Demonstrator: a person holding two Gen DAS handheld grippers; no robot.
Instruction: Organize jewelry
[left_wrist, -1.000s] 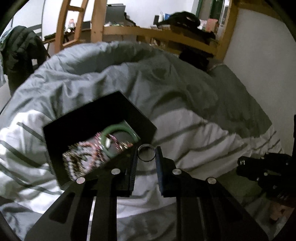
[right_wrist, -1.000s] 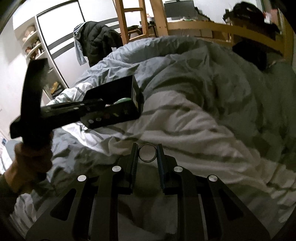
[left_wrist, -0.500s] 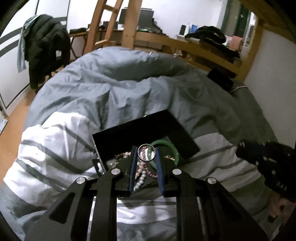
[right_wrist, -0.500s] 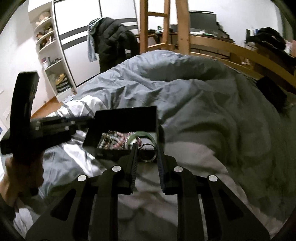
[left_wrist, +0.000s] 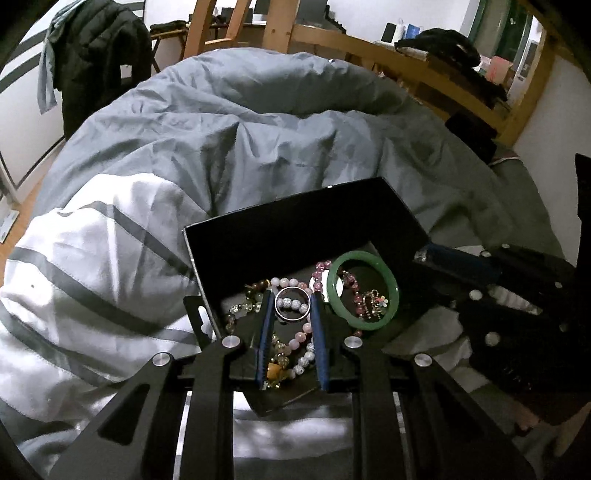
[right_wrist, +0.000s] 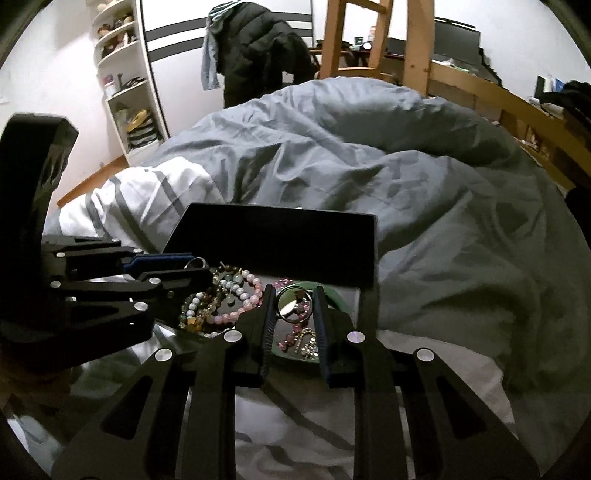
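Left wrist view: the left hand-held gripper (left_wrist: 292, 308) is narrowed onto a silver ring (left_wrist: 292, 303), the pads pressing its two sides so that it stands on edge and open toward the camera. It hangs over the near part of a black box (left_wrist: 295, 236) that lies on the bed (left_wrist: 229, 140). The box's far wall stands up as a backstop, so anything let go here would land inside it. Bead bracelets (left_wrist: 295, 347) already lie in a heap under the ring, and a green bangle (left_wrist: 364, 291) sits to the right with a small charm (left_wrist: 375, 302) inside it. The right hand-held gripper (left_wrist: 436, 254) reaches in from the right edge.

Right wrist view: the right hand-held gripper (right_wrist: 294, 308) pinches a second ring (right_wrist: 293, 306) the same way, narrow and upright, above the bangle's (right_wrist: 332, 295) side of the box (right_wrist: 280, 240). The left hand-held gripper (right_wrist: 195, 264) comes in from the left, level with the bracelets (right_wrist: 221, 299), its ring (right_wrist: 195, 263) just showing at the tips.

Both rings look poised for dropping into the box, each over its own side, probably to keep the two tools from clashing.
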